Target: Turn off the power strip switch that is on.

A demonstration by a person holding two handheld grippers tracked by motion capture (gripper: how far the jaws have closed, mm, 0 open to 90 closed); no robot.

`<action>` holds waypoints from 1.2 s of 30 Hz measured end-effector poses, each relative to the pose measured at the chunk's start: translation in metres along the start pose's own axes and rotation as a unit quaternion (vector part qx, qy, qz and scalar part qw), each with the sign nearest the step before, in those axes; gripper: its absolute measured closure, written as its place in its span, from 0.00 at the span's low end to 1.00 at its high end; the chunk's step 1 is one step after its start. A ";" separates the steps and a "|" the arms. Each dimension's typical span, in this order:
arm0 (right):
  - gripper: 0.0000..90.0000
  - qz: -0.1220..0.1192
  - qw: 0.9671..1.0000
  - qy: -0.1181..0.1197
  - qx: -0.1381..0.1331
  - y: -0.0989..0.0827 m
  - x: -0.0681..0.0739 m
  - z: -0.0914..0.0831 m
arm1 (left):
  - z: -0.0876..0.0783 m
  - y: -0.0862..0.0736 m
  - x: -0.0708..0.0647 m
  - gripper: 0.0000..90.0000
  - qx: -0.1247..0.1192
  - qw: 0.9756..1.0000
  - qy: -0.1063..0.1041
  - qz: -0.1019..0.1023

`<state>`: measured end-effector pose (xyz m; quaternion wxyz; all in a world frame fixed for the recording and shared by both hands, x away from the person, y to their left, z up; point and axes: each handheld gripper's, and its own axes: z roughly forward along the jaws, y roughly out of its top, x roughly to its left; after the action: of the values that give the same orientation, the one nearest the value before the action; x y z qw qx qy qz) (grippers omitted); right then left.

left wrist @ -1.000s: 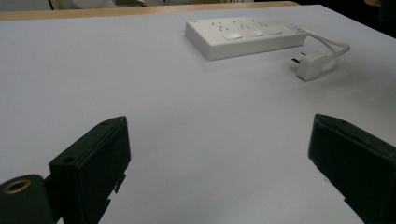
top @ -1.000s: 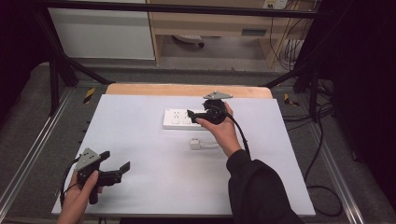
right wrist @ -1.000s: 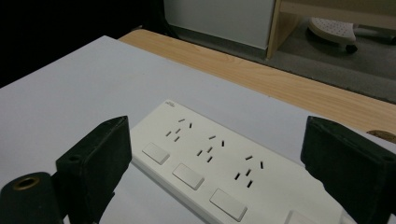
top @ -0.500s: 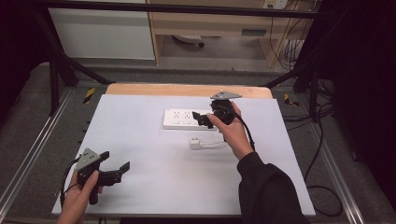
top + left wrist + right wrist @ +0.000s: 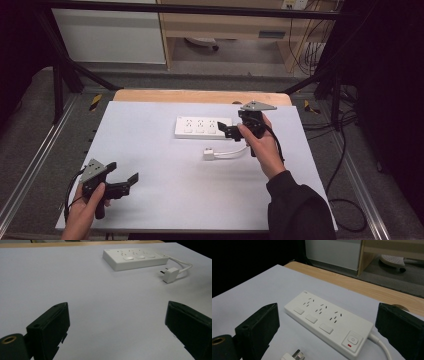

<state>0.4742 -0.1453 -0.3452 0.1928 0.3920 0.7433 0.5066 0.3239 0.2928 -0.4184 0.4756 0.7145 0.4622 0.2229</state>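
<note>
A white power strip (image 5: pixel 202 127) with three sockets lies flat at the back middle of the white table (image 5: pixel 160 200). Its white plug (image 5: pixel 209 153) rests unplugged on the table just in front of it, at the end of a short looped cable (image 5: pixel 234 151). My right gripper (image 5: pixel 235 127) hovers open at the strip's right end, jaws pointing left along it. From the right gripper view the strip (image 5: pixel 327 322) and plug (image 5: pixel 293 356) lie between the wide jaws of my right gripper (image 5: pixel 328 315). My left gripper (image 5: pixel 122 175) is open and empty near the front left. Beyond its spread jaws (image 5: pixel 117 312) lie the strip (image 5: pixel 135 258) and plug (image 5: pixel 171 274).
A wooden strip (image 5: pixel 200 96) borders the table's far edge. Metal rails (image 5: pixel 30 165) run along both sides, and cables (image 5: pixel 345 210) trail on the floor at the right. Behind the table stand a white cabinet (image 5: pixel 110 35) and a wooden shelf (image 5: pixel 235 25).
My right gripper has drifted to the right, from over the strip's middle to its right end. The left gripper, strip and plug have stayed put.
</note>
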 end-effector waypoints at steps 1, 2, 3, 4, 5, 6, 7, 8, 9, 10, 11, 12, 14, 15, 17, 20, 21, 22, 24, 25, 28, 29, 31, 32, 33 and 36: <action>0.06 0.003 1.000 -0.001 -0.002 -0.001 -0.001 -0.003 | 0.000 0.000 0.000 0.06 0.001 1.000 0.000 0.000; 0.06 0.002 1.000 -0.001 -0.001 -0.001 -0.002 -0.006 | 0.000 0.000 0.000 0.06 0.001 1.000 0.000 0.000; 0.06 0.002 1.000 -0.002 -0.001 -0.002 -0.003 -0.009 | 0.000 0.000 0.000 0.06 0.000 1.000 0.001 0.000; 0.07 0.004 1.000 -0.003 -0.002 -0.003 -0.004 -0.013 | -0.001 0.000 0.000 0.06 0.001 1.000 0.001 0.000; 0.07 0.004 1.000 -0.003 -0.002 -0.004 -0.005 -0.016 | -0.001 0.000 0.000 0.06 0.001 1.000 0.001 0.001; 0.07 0.006 1.000 -0.004 -0.002 -0.006 -0.005 -0.019 | -0.001 0.000 0.000 0.06 0.001 1.000 0.002 0.000; 0.07 0.007 1.000 -0.005 -0.002 -0.007 -0.006 -0.023 | -0.001 0.000 0.000 0.06 0.001 1.000 0.002 0.000; 0.06 0.005 1.000 -0.006 -0.002 -0.009 -0.007 -0.026 | -0.001 0.000 0.000 0.06 0.002 1.000 0.002 0.000; 0.06 0.005 1.000 -0.008 -0.002 -0.011 -0.008 -0.030 | 0.000 0.000 0.000 0.06 0.001 1.000 0.002 0.000; 0.06 0.007 1.000 -0.009 -0.002 -0.013 -0.009 -0.033 | 0.000 0.000 0.000 0.06 0.001 1.000 0.001 0.000; 0.06 0.009 1.000 -0.013 -0.002 -0.014 -0.010 -0.037 | 0.000 0.000 0.000 0.06 0.001 1.000 0.001 0.000; 0.06 0.008 1.000 -0.016 -0.002 -0.016 -0.011 -0.041 | 0.000 0.000 0.000 0.06 0.001 1.000 0.001 0.000; 0.06 0.003 1.000 -0.023 -0.002 -0.019 -0.012 -0.048 | 0.000 0.000 0.000 0.06 0.001 1.000 0.001 0.000; 0.06 0.004 1.000 -0.023 -0.004 -0.020 -0.013 -0.052 | 0.000 0.000 0.000 0.06 0.000 1.000 0.001 0.000; 0.06 0.006 1.000 -0.027 -0.011 -0.023 -0.014 -0.058 | 0.000 0.000 -0.001 0.06 0.000 1.000 0.001 0.000; 0.05 0.003 0.999 -0.036 -0.024 -0.028 -0.017 -0.068 | -0.001 0.000 -0.001 0.06 0.001 1.000 0.000 0.001; 0.05 0.003 0.999 -0.039 -0.028 -0.030 -0.019 -0.072 | -0.001 0.000 -0.001 0.06 0.001 1.000 -0.001 0.001; 0.05 0.004 0.999 -0.041 -0.031 -0.033 -0.020 -0.076 | -0.001 0.000 -0.001 0.06 0.001 1.000 0.000 0.001; 0.06 0.005 0.998 -0.047 -0.038 -0.037 -0.023 -0.083 | -0.001 0.000 -0.001 0.06 0.001 1.000 0.000 0.001; 0.06 0.005 0.998 -0.049 -0.041 -0.039 -0.025 -0.086 | -0.001 0.000 -0.001 0.06 0.001 1.000 0.000 0.002; 0.06 0.002 0.997 -0.057 -0.044 -0.047 -0.029 -0.095 | -0.001 0.000 -0.002 0.06 -0.001 1.000 -0.001 0.002; 0.06 0.004 0.997 -0.056 -0.046 -0.049 -0.031 -0.098 | -0.001 0.000 -0.002 0.06 -0.002 1.000 -0.001 0.001; 0.06 0.008 0.997 -0.058 -0.051 -0.054 -0.034 -0.104 | -0.001 0.000 -0.002 0.06 -0.003 1.000 -0.001 0.002; 0.06 0.008 0.997 -0.060 -0.051 -0.056 -0.035 -0.106 | -0.002 0.000 -0.002 0.06 -0.003 1.000 -0.001 0.002; 0.06 0.008 0.997 -0.061 -0.053 -0.058 -0.036 -0.109 | -0.002 0.000 -0.002 0.06 -0.002 1.000 -0.002 0.002; 0.06 0.013 0.996 -0.065 -0.059 -0.064 -0.039 -0.116 | -0.003 0.000 -0.002 0.06 -0.005 1.000 -0.002 0.001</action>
<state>0.3943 -0.2570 -0.3599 0.2570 0.4218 0.6930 0.5251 0.3210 0.2924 -0.4168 0.4794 0.7132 0.4596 0.2244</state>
